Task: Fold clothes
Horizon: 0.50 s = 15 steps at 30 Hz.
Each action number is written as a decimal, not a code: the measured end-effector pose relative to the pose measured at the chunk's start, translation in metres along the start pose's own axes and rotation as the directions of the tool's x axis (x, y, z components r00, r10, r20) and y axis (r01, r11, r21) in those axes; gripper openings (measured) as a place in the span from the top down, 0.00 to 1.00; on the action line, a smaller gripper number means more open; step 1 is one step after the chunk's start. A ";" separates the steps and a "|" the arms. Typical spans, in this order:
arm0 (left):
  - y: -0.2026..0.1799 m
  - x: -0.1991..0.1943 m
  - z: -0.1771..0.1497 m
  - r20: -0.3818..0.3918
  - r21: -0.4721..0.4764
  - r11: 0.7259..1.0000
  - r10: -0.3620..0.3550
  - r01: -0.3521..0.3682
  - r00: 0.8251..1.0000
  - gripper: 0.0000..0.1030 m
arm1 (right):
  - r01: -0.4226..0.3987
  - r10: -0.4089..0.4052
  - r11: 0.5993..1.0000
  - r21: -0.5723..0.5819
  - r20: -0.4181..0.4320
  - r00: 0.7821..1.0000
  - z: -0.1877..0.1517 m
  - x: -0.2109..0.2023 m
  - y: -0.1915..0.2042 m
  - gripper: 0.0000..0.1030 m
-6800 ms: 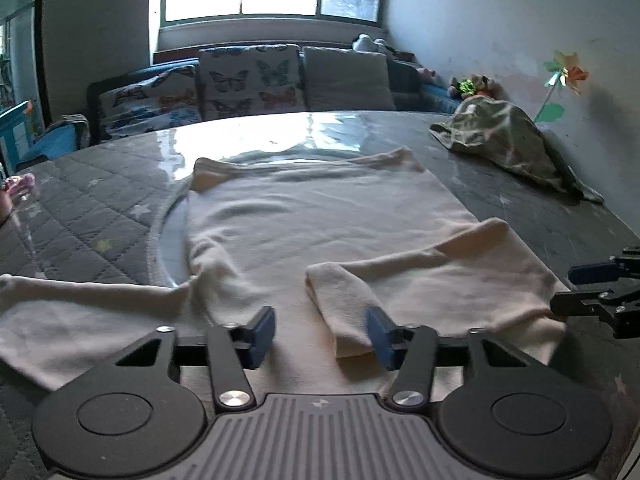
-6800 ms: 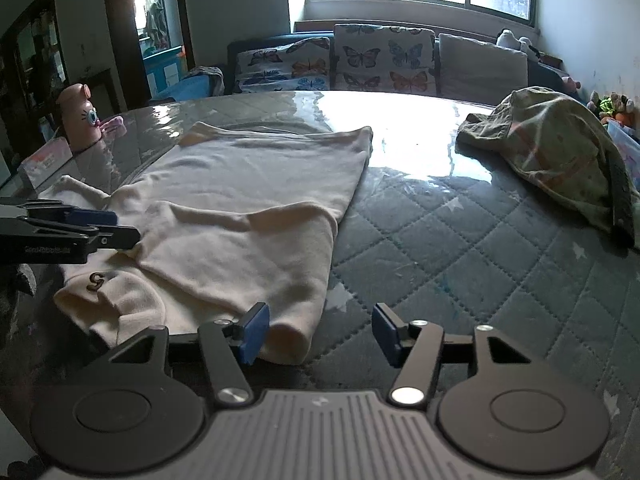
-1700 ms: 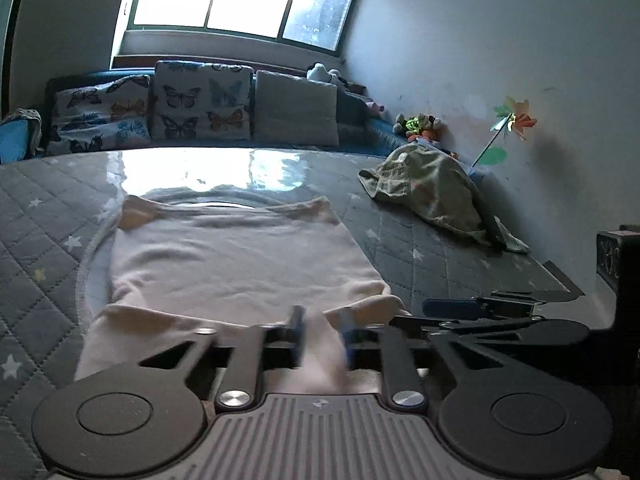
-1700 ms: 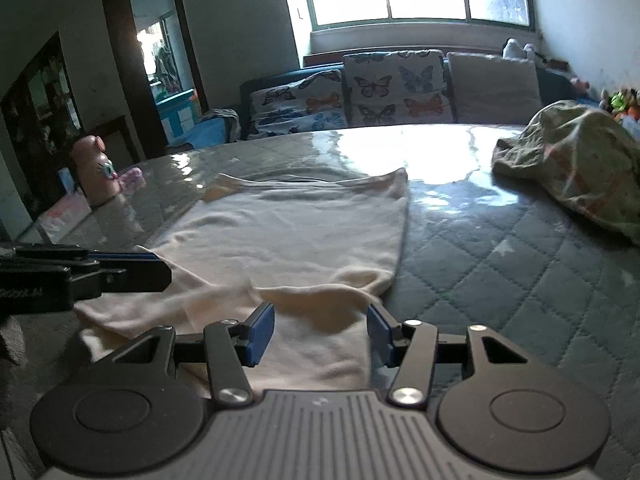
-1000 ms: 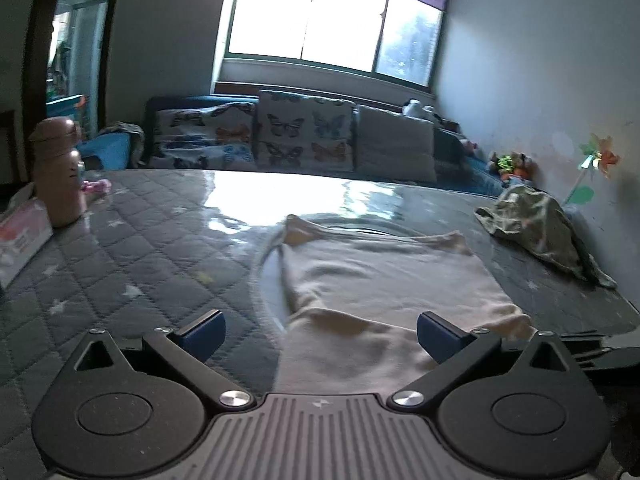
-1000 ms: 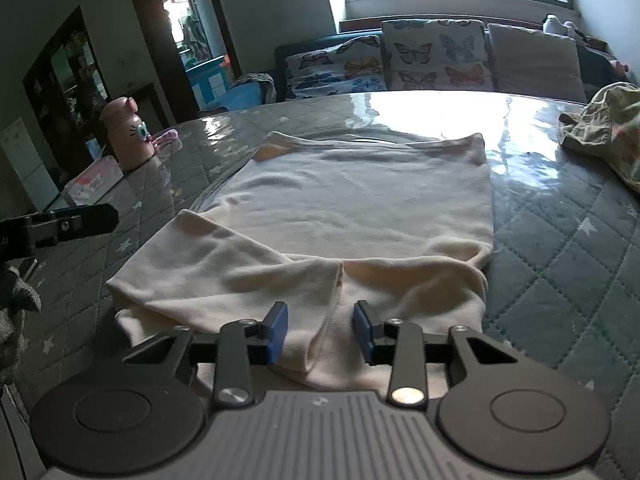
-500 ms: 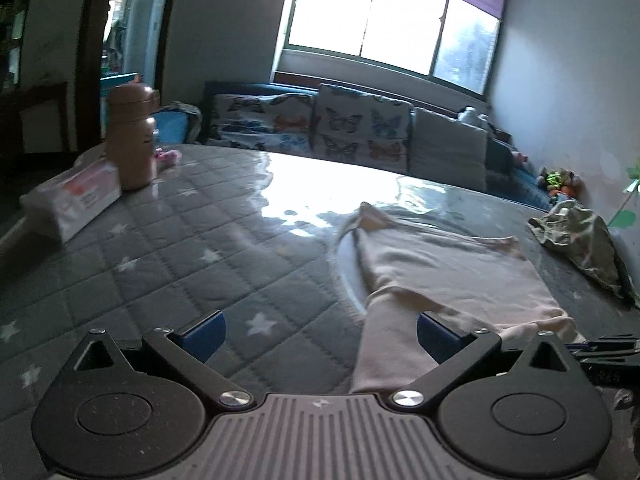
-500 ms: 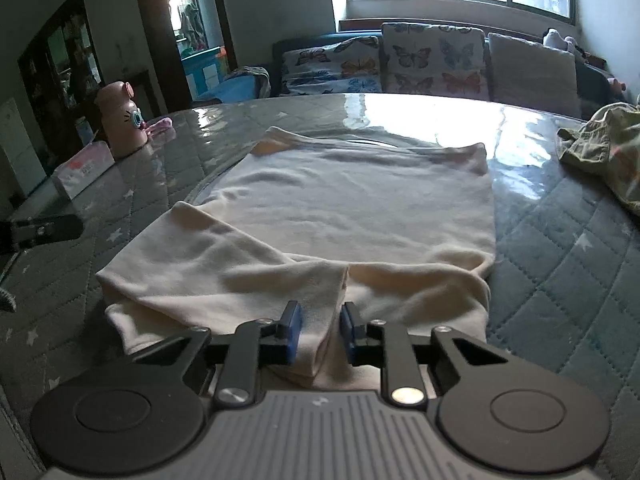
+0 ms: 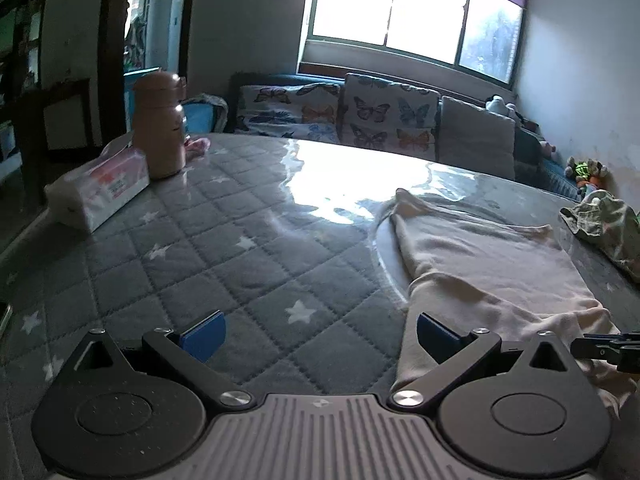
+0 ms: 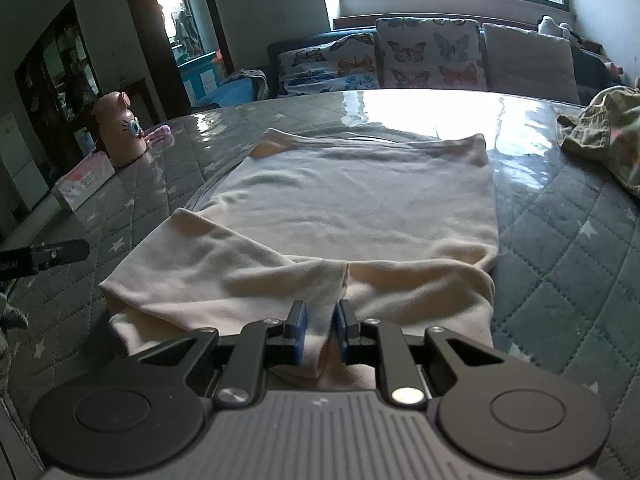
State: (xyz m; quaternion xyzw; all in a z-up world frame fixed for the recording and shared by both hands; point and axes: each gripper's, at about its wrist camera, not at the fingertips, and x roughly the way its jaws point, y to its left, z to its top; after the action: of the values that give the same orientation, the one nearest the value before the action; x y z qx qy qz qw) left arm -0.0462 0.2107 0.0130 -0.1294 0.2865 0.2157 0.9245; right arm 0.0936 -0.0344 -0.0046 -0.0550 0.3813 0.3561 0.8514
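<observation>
A cream long-sleeved top (image 10: 360, 200) lies flat on the grey quilted table (image 10: 568, 248), both sleeves folded in across its near end. My right gripper (image 10: 319, 330) is shut on the cuff of the folded sleeve at the near edge. My left gripper (image 9: 318, 334) is wide open and empty, over bare table left of the top (image 9: 480, 264). The right gripper's tip (image 9: 608, 346) shows at the right edge of the left wrist view. The left gripper's finger (image 10: 44, 258) shows at the far left of the right wrist view.
A pink bottle (image 9: 160, 124) and a tissue pack (image 9: 100, 188) stand at the table's left side. A crumpled green garment (image 10: 608, 128) lies at the far right. A sofa with butterfly cushions (image 10: 420, 56) runs behind the table.
My left gripper let go of the sleeve, opened wide and swung left off the top. My right gripper closed step by step onto the sleeve cuff.
</observation>
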 end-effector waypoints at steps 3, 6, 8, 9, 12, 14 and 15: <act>-0.006 0.004 0.000 -0.003 0.017 1.000 -0.001 0.001 1.000 0.00 | 0.007 -0.007 1.000 0.003 0.018 1.000 0.001 -0.003 0.000 0.94; -0.008 0.007 -0.002 -0.017 0.020 1.000 0.003 -0.003 1.000 0.00 | 0.009 -0.009 1.000 -0.001 0.038 0.999 0.002 -0.008 0.000 0.94; -0.006 0.009 -0.005 -0.026 0.013 1.000 0.008 -0.008 1.000 0.00 | 0.011 -0.011 1.000 -0.009 0.051 0.999 0.004 -0.012 0.001 0.94; -0.005 0.010 -0.006 -0.030 0.008 1.000 0.011 -0.011 0.999 0.00 | 0.013 -0.012 1.000 -0.012 0.058 0.998 0.005 -0.014 0.002 0.94; -0.003 0.013 -0.009 -0.044 0.002 1.000 0.019 -0.019 0.999 0.00 | 0.012 -0.010 1.000 -0.018 0.082 0.997 0.009 -0.020 0.004 0.95; -0.003 0.013 -0.011 -0.049 0.005 1.000 0.021 -0.020 0.999 0.00 | 0.017 -0.015 0.999 -0.027 0.096 0.995 0.012 -0.022 0.006 0.95; -0.003 0.013 -0.011 -0.050 0.005 1.000 0.020 -0.019 0.999 0.00 | 0.019 -0.016 0.999 -0.030 0.102 0.995 0.014 -0.024 0.006 0.95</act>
State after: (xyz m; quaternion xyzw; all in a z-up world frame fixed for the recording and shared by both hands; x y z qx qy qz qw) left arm -0.0409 0.2081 -0.0032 -0.1297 0.3114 0.2206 0.9152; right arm 0.0871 -0.0384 0.0223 -0.0532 0.3315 0.3568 0.8718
